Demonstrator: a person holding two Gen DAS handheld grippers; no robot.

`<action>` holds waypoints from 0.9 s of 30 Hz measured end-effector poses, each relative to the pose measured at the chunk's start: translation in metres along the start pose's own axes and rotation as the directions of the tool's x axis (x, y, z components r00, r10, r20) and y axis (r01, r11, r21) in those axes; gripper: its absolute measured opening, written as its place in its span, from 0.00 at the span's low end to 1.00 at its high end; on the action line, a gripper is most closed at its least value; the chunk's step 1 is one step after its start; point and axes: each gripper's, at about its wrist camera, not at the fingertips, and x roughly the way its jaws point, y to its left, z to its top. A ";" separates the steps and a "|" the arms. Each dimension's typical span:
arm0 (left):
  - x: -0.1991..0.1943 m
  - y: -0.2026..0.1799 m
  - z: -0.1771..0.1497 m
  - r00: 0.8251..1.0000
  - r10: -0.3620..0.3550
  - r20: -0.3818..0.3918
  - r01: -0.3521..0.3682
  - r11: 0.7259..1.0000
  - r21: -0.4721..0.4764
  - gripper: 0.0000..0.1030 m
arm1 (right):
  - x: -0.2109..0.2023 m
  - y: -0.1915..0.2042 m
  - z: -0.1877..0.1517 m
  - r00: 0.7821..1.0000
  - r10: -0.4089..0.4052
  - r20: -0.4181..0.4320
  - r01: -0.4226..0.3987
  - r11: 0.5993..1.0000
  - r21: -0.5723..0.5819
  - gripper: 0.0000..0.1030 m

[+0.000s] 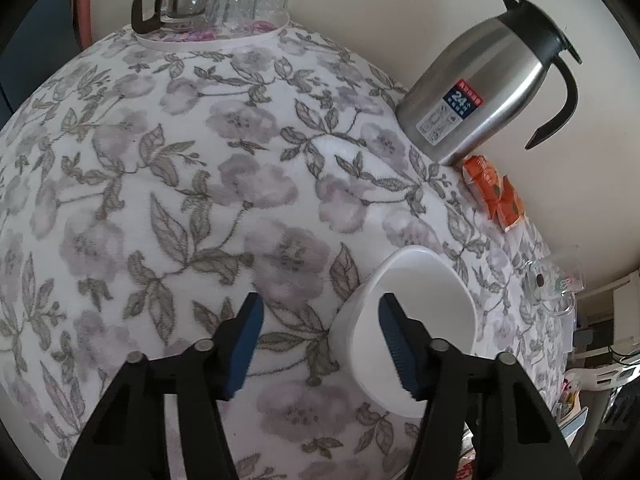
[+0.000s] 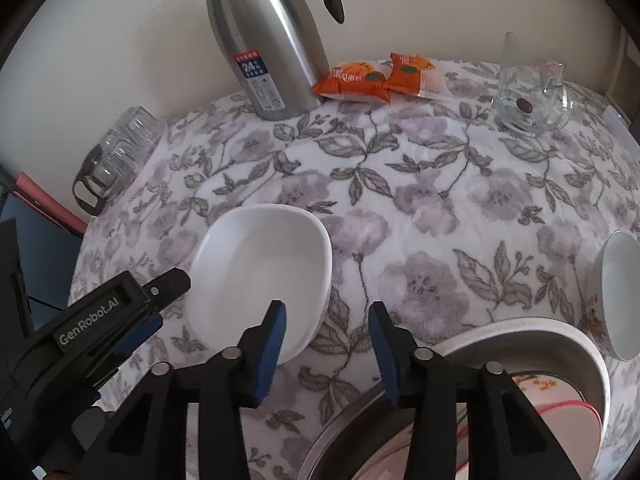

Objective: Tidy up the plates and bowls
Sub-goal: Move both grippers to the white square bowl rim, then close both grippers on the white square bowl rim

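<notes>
a fuzzy floral tablecloth (image 1: pixel 168 184) covers the table. the left claw (image 1: pixel 320 344) gapes wide, its right finger over the smooth white bowl's (image 1: pixel 424 304) rim. the right claw (image 2: pixel 326 348) gapes wide just right of that bowl (image 2: pixel 260 276).

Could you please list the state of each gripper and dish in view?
Left gripper: open, beside the bowl.
Right gripper: open, empty.
Plain white square-ish bowl: upright, empty, on the tablecloth.
Large metal basin: holds plates.
Steel thermos jug: upright, lid closed.

Floral-clothed table (image 2: pixel 440 208) bears white bowl (image 2: pixel 260 272), thermos (image 2: pixel 268 40)
</notes>
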 end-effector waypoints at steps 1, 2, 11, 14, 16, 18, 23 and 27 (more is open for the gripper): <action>0.002 -0.001 0.001 1.000 -0.004 -0.002 0.004 1.000 0.002 0.52 | 0.002 0.001 0.001 1.000 -0.010 -0.001 0.010 1.000 -0.002 0.39; 0.003 -0.002 0.001 1.000 -0.007 -0.003 0.007 1.000 0.005 0.50 | 0.005 0.001 0.001 1.000 -0.017 -0.002 0.017 1.000 -0.008 0.38; 0.018 -0.015 0.005 1.000 -0.027 -0.011 0.027 0.998 0.053 0.28 | 0.027 0.005 0.006 0.999 -0.016 -0.042 0.015 1.000 -0.027 0.24; 0.021 -0.020 0.005 1.000 -0.026 -0.010 0.027 0.997 0.071 0.23 | 0.032 0.007 0.007 0.999 -0.012 -0.051 0.010 0.999 -0.031 0.21; 0.023 -0.022 0.005 1.000 -0.025 -0.012 0.026 0.996 0.082 0.20 | 0.035 0.008 0.007 0.998 -0.010 -0.056 0.008 1.000 -0.030 0.19; 0.024 -0.023 0.006 1.000 -0.027 -0.016 0.028 0.996 0.088 0.18 | 0.038 0.009 0.007 0.998 -0.009 -0.062 0.007 0.999 -0.034 0.19; 0.025 -0.021 0.007 0.998 -0.047 -0.029 0.049 0.996 0.075 0.17 | 0.041 0.012 0.006 0.997 -0.001 -0.075 -0.002 0.999 -0.038 0.17; 0.024 -0.020 0.007 0.998 -0.059 -0.036 0.061 0.995 0.074 0.16 | 0.040 0.013 0.006 0.997 -0.007 -0.075 0.003 0.999 -0.048 0.16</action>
